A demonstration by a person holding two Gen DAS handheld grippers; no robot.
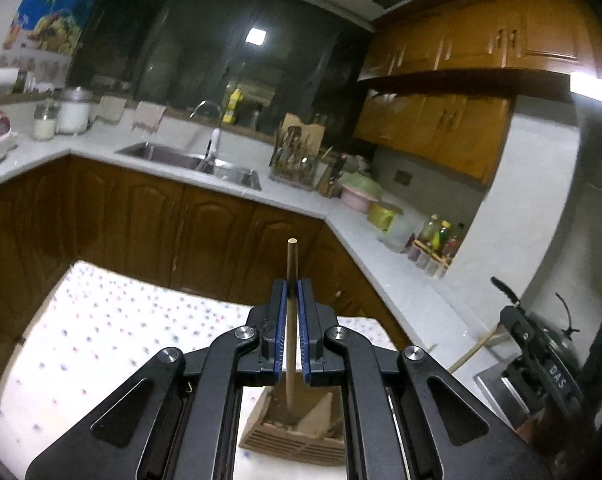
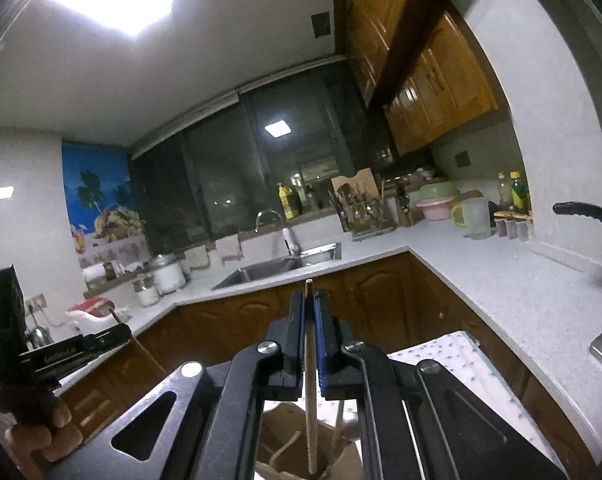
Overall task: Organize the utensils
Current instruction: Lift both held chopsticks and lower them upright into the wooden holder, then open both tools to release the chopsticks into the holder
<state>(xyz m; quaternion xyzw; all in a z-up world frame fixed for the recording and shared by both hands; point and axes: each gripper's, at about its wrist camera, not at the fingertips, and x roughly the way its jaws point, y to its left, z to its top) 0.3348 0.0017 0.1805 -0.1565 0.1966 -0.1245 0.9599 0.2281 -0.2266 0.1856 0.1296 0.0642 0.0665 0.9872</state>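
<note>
Chopsticks [image 1: 291, 264] [image 2: 308, 292], round slim wood (one each), clamped in both black hand-held grippers [image 1: 292, 286] [image 2: 308, 298].

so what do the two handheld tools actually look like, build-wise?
Both match: the left tool and right tool have matte black linkage arms with teardrop cutouts, round silver pivot bolts, and blue ribbed pads lining black fingers. The right tool's body carries white lettering. No sleeves visible.

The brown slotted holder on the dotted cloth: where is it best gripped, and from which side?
Probably the brown holder is best pinched on the top edge of its slotted front wall, coming from above: it stands upright with an open mouth, and a thin wall fits the jaws better than the wide body.
</note>
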